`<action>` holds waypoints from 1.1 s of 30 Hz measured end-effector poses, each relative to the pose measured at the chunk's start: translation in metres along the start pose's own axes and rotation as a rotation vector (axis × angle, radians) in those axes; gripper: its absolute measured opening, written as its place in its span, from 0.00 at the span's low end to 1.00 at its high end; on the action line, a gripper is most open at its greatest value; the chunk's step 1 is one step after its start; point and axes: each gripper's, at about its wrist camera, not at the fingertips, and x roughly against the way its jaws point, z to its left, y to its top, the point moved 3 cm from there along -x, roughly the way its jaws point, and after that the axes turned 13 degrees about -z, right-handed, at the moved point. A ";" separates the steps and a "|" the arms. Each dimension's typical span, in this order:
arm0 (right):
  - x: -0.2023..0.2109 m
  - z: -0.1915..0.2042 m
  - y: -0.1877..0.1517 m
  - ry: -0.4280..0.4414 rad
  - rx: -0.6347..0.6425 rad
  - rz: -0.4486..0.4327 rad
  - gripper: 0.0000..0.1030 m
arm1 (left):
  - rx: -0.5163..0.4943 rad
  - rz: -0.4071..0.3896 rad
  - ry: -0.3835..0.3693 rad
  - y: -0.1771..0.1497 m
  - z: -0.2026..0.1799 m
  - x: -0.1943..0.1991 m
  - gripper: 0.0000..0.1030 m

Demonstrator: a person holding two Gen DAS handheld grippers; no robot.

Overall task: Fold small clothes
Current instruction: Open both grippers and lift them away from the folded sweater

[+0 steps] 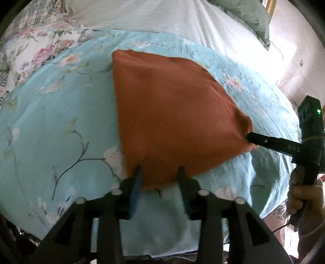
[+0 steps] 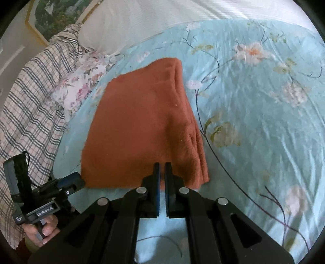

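A rust-orange cloth (image 1: 170, 113) lies folded on the light-blue floral bedspread (image 1: 61, 121); it also shows in the right wrist view (image 2: 142, 130), with stacked layers along its right edge. My left gripper (image 1: 160, 169) is open, its fingers straddling the cloth's near edge. My right gripper (image 2: 162, 165) is shut on the cloth's near edge; in the left wrist view its fingers (image 1: 264, 141) pinch the cloth's right corner.
A white ribbed blanket (image 1: 162, 16) covers the far part of the bed. A floral pillow (image 2: 81, 85) and a plaid cloth (image 2: 30, 97) lie to the left. A green pillow (image 1: 249, 16) sits at the far right. A framed picture (image 2: 61, 16) hangs behind.
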 end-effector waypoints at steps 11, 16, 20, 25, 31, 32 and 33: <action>0.035 0.010 -0.017 -0.016 0.055 -0.025 0.61 | 0.001 -0.010 0.102 -0.013 0.002 0.034 0.70; 0.032 0.009 0.001 -0.002 0.072 -0.056 0.61 | -0.033 -0.025 0.125 -0.009 -0.001 0.037 0.71; 0.000 -0.005 0.034 0.006 0.042 -0.071 0.48 | -0.030 -0.031 0.135 0.006 0.007 0.024 0.71; -0.053 -0.026 0.071 0.019 -0.031 -0.037 0.45 | 0.008 -0.031 0.160 0.031 0.023 -0.003 0.71; -0.111 -0.044 0.080 0.090 -0.134 0.070 0.24 | 0.084 -0.003 0.146 0.052 0.043 -0.040 0.72; -0.106 -0.040 0.081 0.082 -0.119 0.049 0.21 | 0.095 -0.003 0.140 0.054 0.045 -0.043 0.72; -0.100 -0.037 0.083 0.077 -0.101 0.025 0.17 | 0.101 0.002 0.141 0.057 0.046 -0.047 0.72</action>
